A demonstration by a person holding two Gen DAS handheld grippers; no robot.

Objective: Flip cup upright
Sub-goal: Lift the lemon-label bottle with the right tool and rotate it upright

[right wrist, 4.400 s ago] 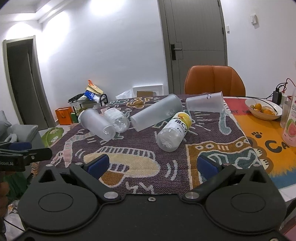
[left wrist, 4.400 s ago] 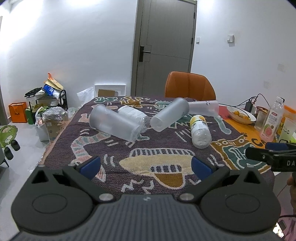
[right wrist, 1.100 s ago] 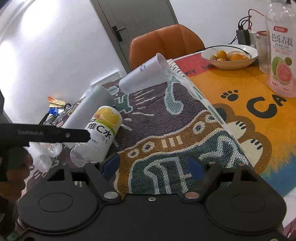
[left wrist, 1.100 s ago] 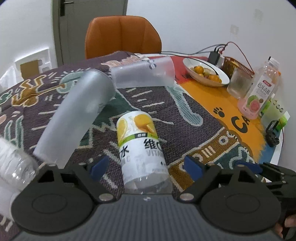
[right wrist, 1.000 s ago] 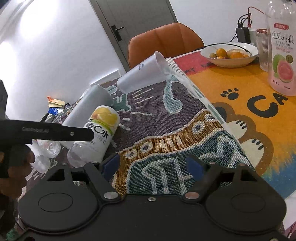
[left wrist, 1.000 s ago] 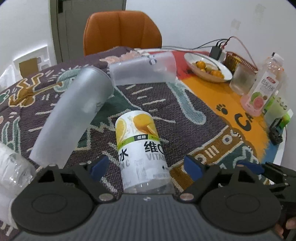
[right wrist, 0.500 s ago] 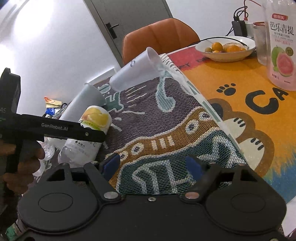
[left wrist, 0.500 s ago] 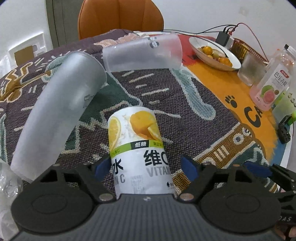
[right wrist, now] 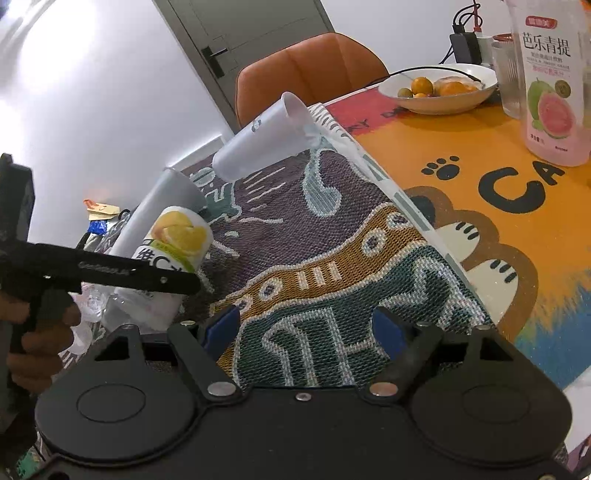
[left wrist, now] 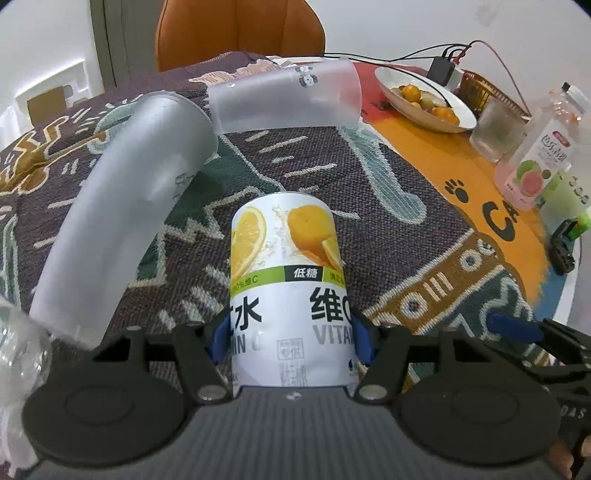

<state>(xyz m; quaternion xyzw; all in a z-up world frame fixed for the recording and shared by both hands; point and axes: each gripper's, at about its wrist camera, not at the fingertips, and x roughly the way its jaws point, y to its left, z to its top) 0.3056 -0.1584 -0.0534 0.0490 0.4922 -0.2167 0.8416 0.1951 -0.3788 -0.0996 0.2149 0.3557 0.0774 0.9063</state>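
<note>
My left gripper (left wrist: 290,338) is shut on a lemon vitamin drink bottle (left wrist: 286,266) that lies on its side on the patterned cloth (left wrist: 369,229); its blue pads press both flanks. The bottle also shows in the right wrist view (right wrist: 166,258) with the left gripper (right wrist: 110,273) on it. A tall frosted cup (left wrist: 125,199) lies on its side just left of the bottle. A shorter frosted cup (left wrist: 284,96) lies on its side behind it, also in the right wrist view (right wrist: 262,140). My right gripper (right wrist: 303,332) is open and empty above the cloth near the table's front edge.
A bowl of oranges (left wrist: 424,99), a glass (left wrist: 498,129) and a guava drink bottle (left wrist: 535,162) stand on the orange mat (right wrist: 480,192) at the right. An orange chair (left wrist: 240,29) stands behind the table. A crumpled clear bottle (left wrist: 18,339) lies at far left.
My left gripper has moved forward over the lemon bottle and its jaws have closed from wide open onto the bottle's sides. My right gripper stays open and has shifted little.
</note>
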